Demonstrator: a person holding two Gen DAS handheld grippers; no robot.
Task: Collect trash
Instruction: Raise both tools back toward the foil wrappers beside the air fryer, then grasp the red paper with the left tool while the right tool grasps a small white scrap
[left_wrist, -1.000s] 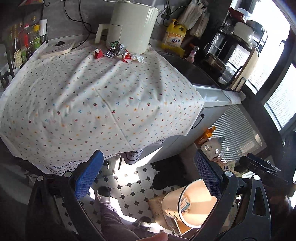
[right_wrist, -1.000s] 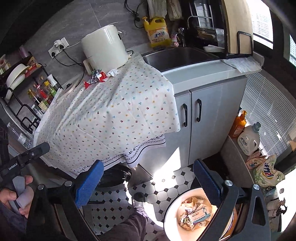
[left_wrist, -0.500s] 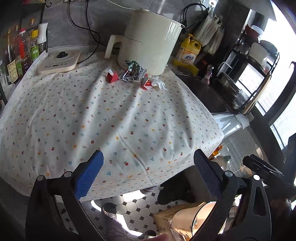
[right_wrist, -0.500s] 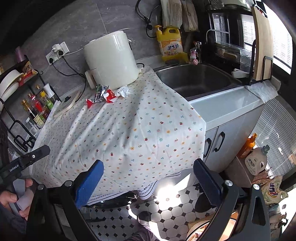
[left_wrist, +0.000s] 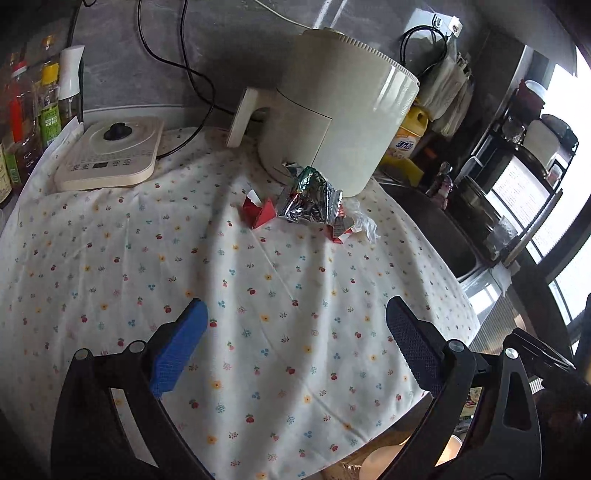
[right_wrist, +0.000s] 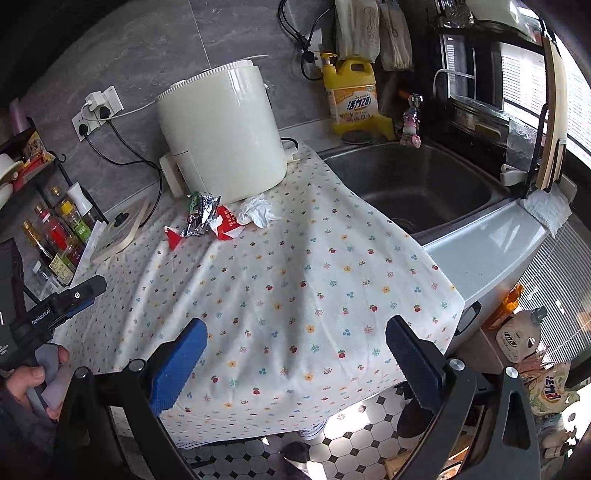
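Flowered tablecloth (left_wrist: 258, 295) carries crumpled wrappers (left_wrist: 308, 199) beside the cream appliance (left_wrist: 332, 122) — both tongs (left_wrist: 293, 347) (right_wrist: 293, 350) gape wide, empty.

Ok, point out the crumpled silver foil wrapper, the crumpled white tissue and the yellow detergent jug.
crumpled silver foil wrapper (left_wrist: 308, 201), left wrist view, its shiny middle.
crumpled white tissue (right_wrist: 257, 213), right wrist view, centre of the wad.
yellow detergent jug (right_wrist: 355, 103), right wrist view, its front label.

Flowered tablecloth (left_wrist: 258, 295) carries cream appliance (left_wrist: 332, 122), flat cooker (left_wrist: 110, 155), crumpled wrappers (left_wrist: 310, 195)
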